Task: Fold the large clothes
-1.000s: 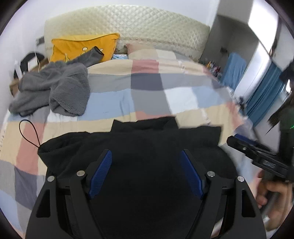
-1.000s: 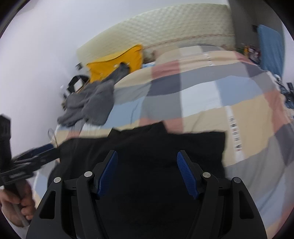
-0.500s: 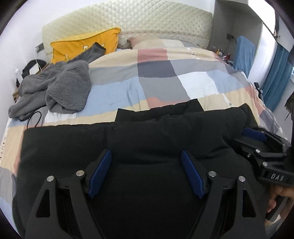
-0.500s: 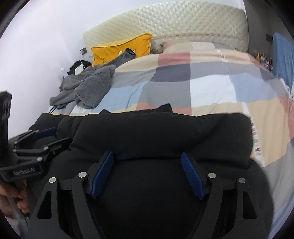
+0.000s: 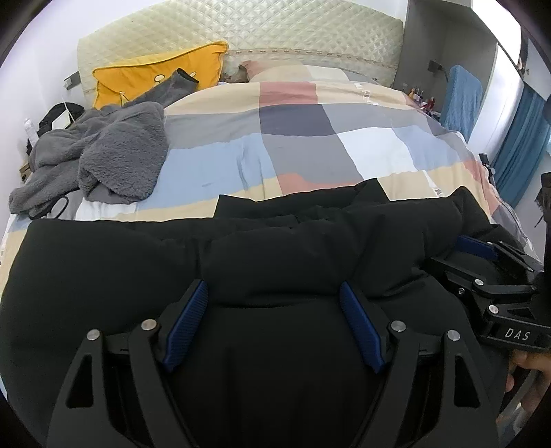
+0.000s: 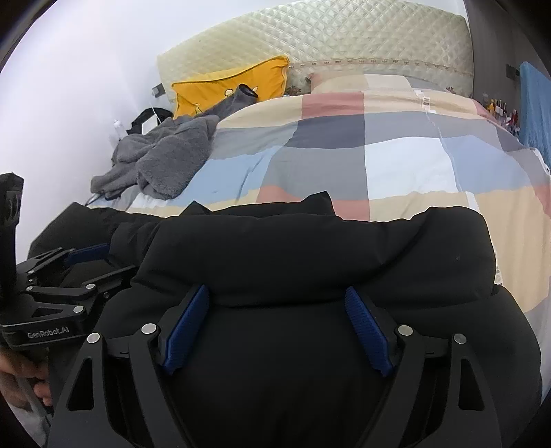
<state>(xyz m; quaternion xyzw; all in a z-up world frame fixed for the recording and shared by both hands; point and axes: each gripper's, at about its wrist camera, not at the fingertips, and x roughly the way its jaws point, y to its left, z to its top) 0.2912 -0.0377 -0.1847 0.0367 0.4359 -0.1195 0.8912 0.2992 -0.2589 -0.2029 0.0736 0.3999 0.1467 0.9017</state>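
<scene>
A large black padded coat [image 5: 275, 255] lies across the near end of the bed, with a thick fold running left to right; it also fills the lower right wrist view [image 6: 310, 251]. My left gripper [image 5: 273, 293] is open, its blue pads spread wide and low over the coat just before the fold. My right gripper [image 6: 275, 296] is open the same way over the coat's right part. The right gripper shows at the right edge of the left wrist view [image 5: 489, 272], the left gripper at the left edge of the right wrist view [image 6: 69, 275].
The bed has a checked quilt [image 5: 310, 138]. A grey fleece garment [image 5: 103, 155] is heaped at the far left, by a yellow pillow [image 5: 155, 75] and a quilted headboard [image 5: 275, 31]. A blue curtain [image 5: 520, 144] hangs at the right.
Both grippers have come down and closer to the coat. The coat's near part now lies folded over as a thick roll across the bed. Both stayed open.
</scene>
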